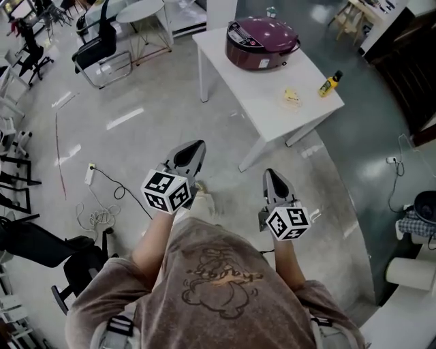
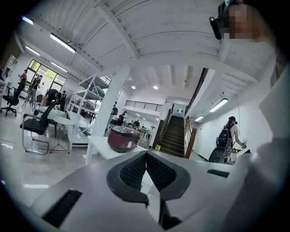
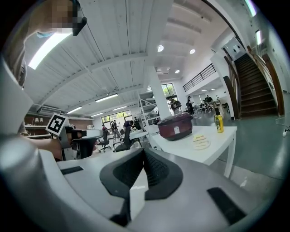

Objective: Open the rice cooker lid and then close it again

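A maroon rice cooker (image 1: 262, 43) with its lid down stands on a white table (image 1: 272, 102), far ahead of me. It also shows small and distant as the rice cooker (image 2: 123, 138) in the left gripper view and the rice cooker (image 3: 175, 126) in the right gripper view. My left gripper (image 1: 195, 148) and right gripper (image 1: 271, 176) hang over the floor, well short of the table. Both are shut with nothing between the jaws, as seen at the left gripper (image 2: 146, 154) and the right gripper (image 3: 142, 152).
On the table lie a small yellow bottle (image 1: 330, 83) and a pale flat item (image 1: 291, 97). A black office chair (image 1: 97, 46) and round table (image 1: 142, 10) stand at the far left. A cable and power strip (image 1: 90, 176) lie on the floor at left. Stairs (image 2: 174, 136) rise behind.
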`<state>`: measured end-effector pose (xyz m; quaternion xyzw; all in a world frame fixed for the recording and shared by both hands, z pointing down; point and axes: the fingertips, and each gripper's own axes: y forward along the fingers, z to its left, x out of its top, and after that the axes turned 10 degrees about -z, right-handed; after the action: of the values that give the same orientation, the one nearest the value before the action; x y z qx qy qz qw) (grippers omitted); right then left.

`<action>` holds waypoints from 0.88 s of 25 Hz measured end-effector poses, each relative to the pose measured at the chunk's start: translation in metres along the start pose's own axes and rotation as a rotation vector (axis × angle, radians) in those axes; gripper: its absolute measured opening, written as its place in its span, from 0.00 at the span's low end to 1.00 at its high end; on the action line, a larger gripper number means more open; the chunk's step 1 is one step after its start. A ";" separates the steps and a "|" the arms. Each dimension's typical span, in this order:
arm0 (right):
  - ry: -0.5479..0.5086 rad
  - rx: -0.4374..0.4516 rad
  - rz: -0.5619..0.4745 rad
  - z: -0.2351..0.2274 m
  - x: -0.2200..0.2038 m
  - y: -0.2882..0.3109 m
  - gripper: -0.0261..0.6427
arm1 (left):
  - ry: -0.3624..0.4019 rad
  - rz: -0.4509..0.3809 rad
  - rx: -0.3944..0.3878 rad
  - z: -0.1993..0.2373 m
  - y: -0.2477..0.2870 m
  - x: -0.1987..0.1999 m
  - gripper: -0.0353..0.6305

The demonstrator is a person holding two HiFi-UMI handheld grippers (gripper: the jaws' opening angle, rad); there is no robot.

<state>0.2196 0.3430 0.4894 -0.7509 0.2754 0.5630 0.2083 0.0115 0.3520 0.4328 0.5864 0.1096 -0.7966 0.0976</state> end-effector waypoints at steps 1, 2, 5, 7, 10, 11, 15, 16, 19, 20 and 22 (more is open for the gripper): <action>-0.001 0.006 0.003 -0.002 -0.001 0.004 0.04 | 0.000 -0.003 -0.003 0.001 0.004 -0.001 0.09; -0.002 0.011 0.007 -0.004 -0.002 0.008 0.04 | 0.001 -0.004 -0.006 0.002 0.009 -0.001 0.09; -0.004 0.011 0.010 -0.014 -0.003 0.024 0.04 | 0.002 -0.004 -0.016 0.009 0.029 -0.004 0.09; -0.006 0.006 0.005 -0.023 -0.002 0.036 0.04 | -0.005 -0.008 -0.024 0.017 0.044 -0.006 0.09; 0.001 -0.003 -0.006 -0.034 0.003 0.056 0.04 | -0.020 -0.019 -0.035 0.030 0.066 -0.003 0.09; 0.001 -0.007 -0.007 -0.038 0.005 0.063 0.04 | -0.021 -0.020 -0.037 0.034 0.074 -0.001 0.09; -0.003 -0.013 -0.009 -0.052 0.013 0.101 0.04 | -0.024 -0.017 -0.047 0.055 0.108 0.008 0.09; -0.004 -0.014 -0.011 -0.055 0.015 0.113 0.04 | -0.024 -0.017 -0.049 0.061 0.118 0.011 0.09; -0.001 -0.024 -0.015 -0.064 0.022 0.147 0.04 | -0.027 -0.014 -0.056 0.082 0.146 0.019 0.09; 0.000 -0.026 -0.015 -0.066 0.024 0.158 0.04 | -0.029 -0.012 -0.059 0.089 0.155 0.022 0.09; 0.001 -0.030 -0.015 -0.070 0.028 0.180 0.04 | -0.033 -0.007 -0.064 0.102 0.173 0.027 0.09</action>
<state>0.1603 0.1573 0.4812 -0.7561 0.2615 0.5652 0.2013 -0.0403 0.1563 0.4263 0.5695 0.1357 -0.8025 0.1152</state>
